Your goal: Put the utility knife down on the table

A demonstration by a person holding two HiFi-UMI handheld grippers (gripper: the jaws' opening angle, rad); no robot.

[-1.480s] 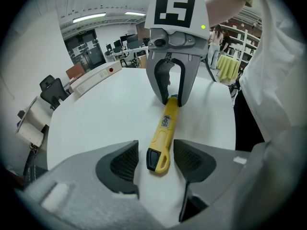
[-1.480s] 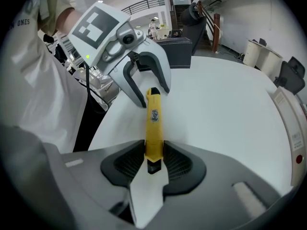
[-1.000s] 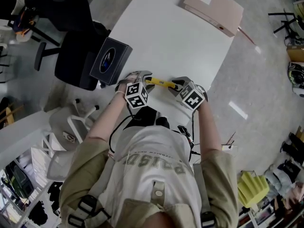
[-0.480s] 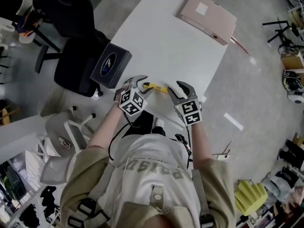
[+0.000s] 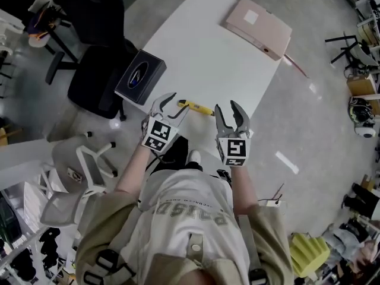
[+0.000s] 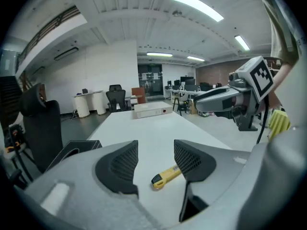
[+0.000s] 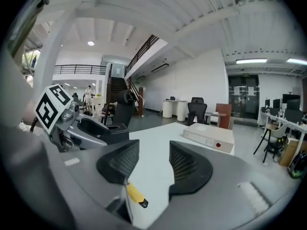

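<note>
Both claws are up off the table now: the left gripper [image 5: 176, 104] has its jaws parted with nothing clamped, and the right gripper [image 5: 228, 108] is spreading its jaws wider as we watch, nothing between them either. The utility knife [image 5: 197, 106] is down, lying flat on the white table [image 5: 208, 52] near its lower edge in the head view, right between the two claws and touching neither. The left claw's tips hang just beside the knife's left end; the right claw sits off its right end.

Look along the left gripper [image 6: 156, 164] and the yellow knife [image 6: 168, 176] shows through the gap, low on the tabletop, its dark tip at lower left. From the right gripper [image 7: 153, 164] the knife [image 7: 135, 195] peeks out below the left jaw at the bottom of the frame.

Further out: a black box [image 5: 140, 77] at the table's left edge, a pale binder [image 5: 258, 27] at the far upper-right corner, a black office chair [image 5: 95, 70] at the left.
</note>
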